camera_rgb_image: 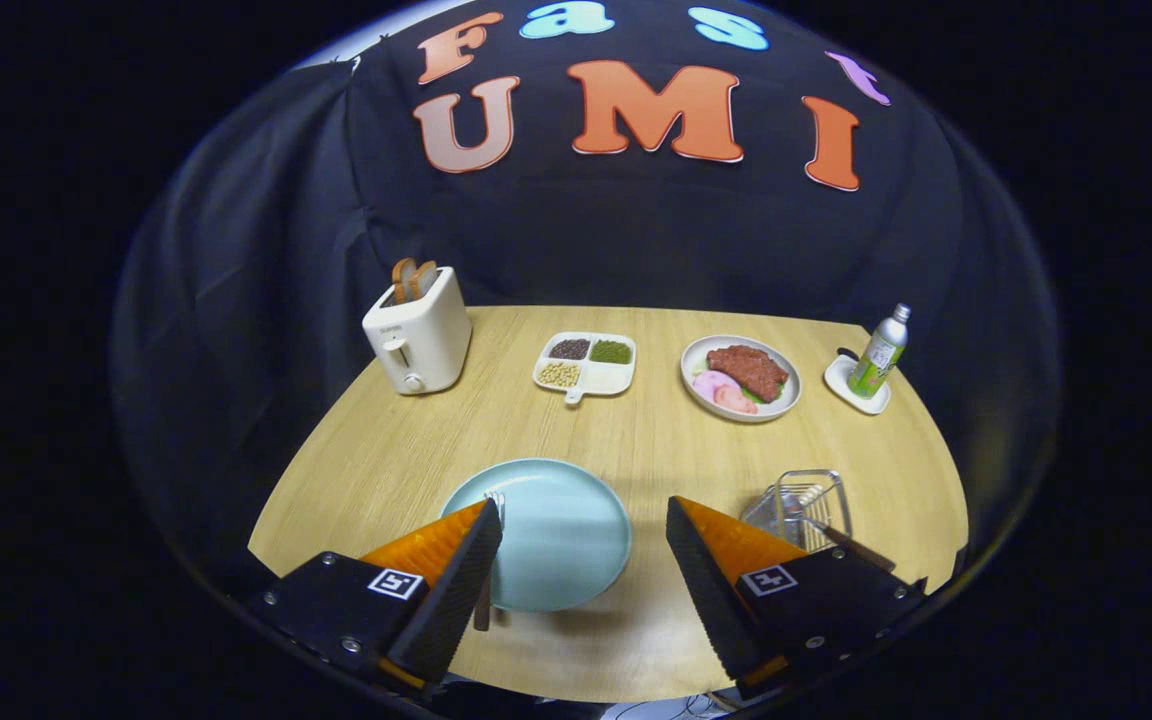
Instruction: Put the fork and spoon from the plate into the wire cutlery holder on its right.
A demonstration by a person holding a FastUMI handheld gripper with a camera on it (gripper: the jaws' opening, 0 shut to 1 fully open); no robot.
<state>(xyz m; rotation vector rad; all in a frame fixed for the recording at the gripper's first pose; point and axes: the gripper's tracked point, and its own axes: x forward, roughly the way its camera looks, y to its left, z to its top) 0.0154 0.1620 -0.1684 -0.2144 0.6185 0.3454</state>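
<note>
The gripper [584,520] hangs wide open, holding nothing — the fork [492,520] lies lengthwise along the plate's [566,540] left rim, beside the left finger.

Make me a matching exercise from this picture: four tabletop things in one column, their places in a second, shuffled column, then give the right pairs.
The gripper hovers with its jaws open and nothing held.

Things
1. white toaster with two bread slices
2. light blue round plate
3. wire cutlery holder
4. green bottle with silver cap

Places
A. just ahead of the jaws, a fork on its left rim
B. on a small white dish, far right
C. far left, near the black cloth wall
D. right of the blue plate, a dark-handled utensil in it

Pairs: 1-C, 2-A, 3-D, 4-B
</note>
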